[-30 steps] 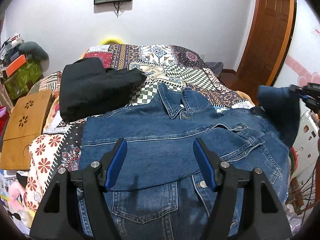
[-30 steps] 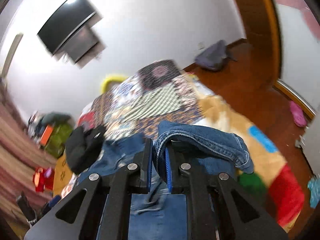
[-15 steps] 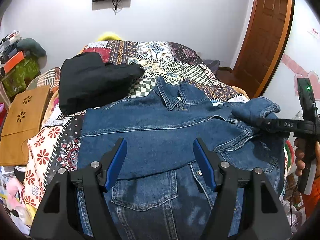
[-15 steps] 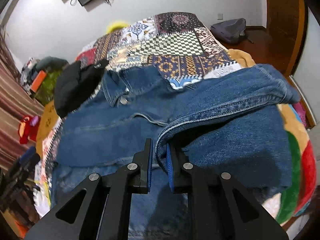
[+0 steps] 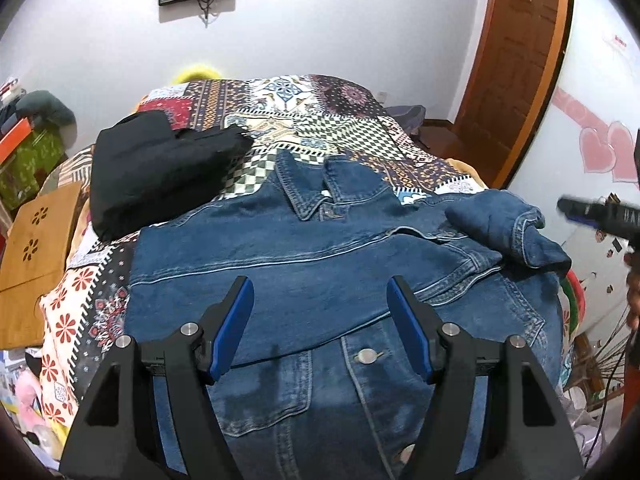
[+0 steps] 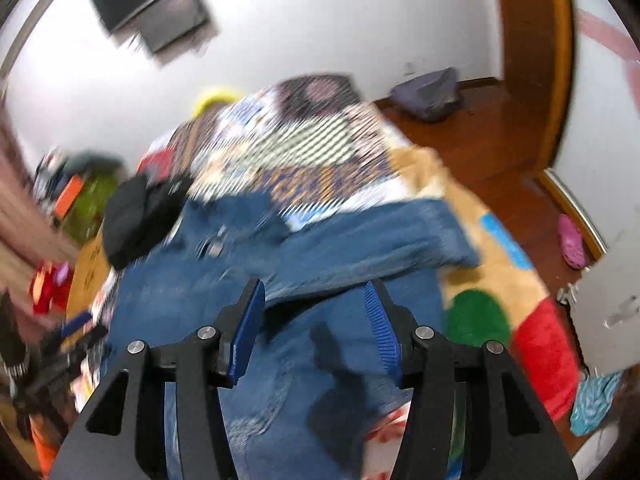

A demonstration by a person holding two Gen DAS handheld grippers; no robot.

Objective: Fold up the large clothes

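Note:
A blue denim jacket (image 5: 304, 276) lies front up on the patterned bed, collar toward the far wall. One sleeve lies folded across its chest. The other sleeve (image 5: 508, 232) lies folded in on the right shoulder. My left gripper (image 5: 320, 332) is open and empty above the jacket's lower half. My right gripper (image 6: 312, 336) is open and empty above the jacket (image 6: 320, 264) in its blurred view. It also shows at the right edge of the left wrist view (image 5: 592, 214), off the bed.
A folded black garment (image 5: 160, 172) lies on the bed's far left. A wooden board (image 5: 36, 240) stands left of the bed. A wooden door (image 5: 516, 60) is at the back right. A grey bag (image 6: 428, 92) and a pink slipper (image 6: 572, 240) lie on the floor.
My right gripper carried the sleeve in over the jacket, opened, let it go on the right shoulder, and drew back to the right. The left gripper stayed open and moved little.

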